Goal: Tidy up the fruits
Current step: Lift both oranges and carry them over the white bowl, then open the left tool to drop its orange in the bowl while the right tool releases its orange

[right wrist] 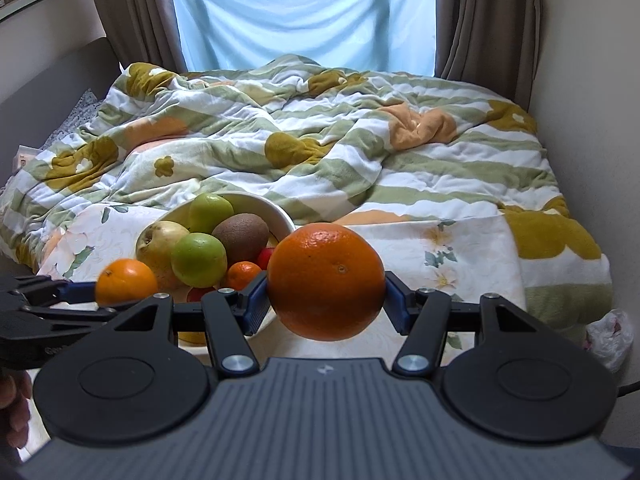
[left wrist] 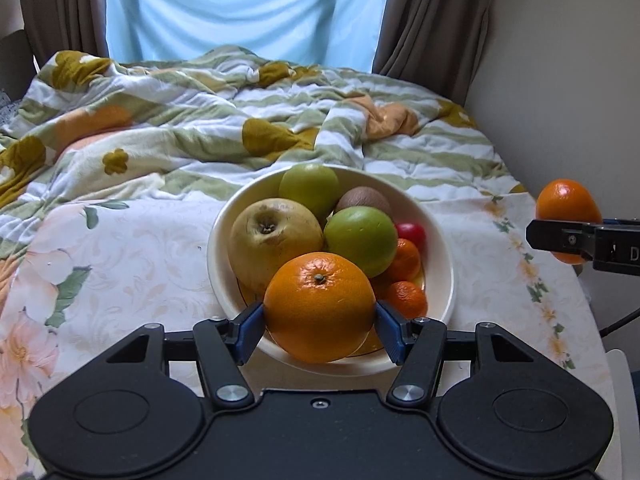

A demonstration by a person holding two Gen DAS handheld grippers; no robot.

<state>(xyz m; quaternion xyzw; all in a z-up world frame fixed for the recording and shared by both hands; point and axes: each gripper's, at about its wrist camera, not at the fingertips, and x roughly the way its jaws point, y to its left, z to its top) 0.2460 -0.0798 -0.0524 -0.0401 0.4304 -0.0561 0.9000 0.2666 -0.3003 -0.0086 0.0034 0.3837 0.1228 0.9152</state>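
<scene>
My left claw [left wrist: 320,320] pinches an orange [left wrist: 319,306] over the bowl [left wrist: 218,248] at frame centre to drop in; my right claw [right wrist: 326,300] pinches another orange [right wrist: 326,282] clear, awaiting room.

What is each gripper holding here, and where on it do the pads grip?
Each holds an orange. The left gripper clamps its orange at opposite sides, above the bowl. The right gripper pinches another orange likewise.
</scene>
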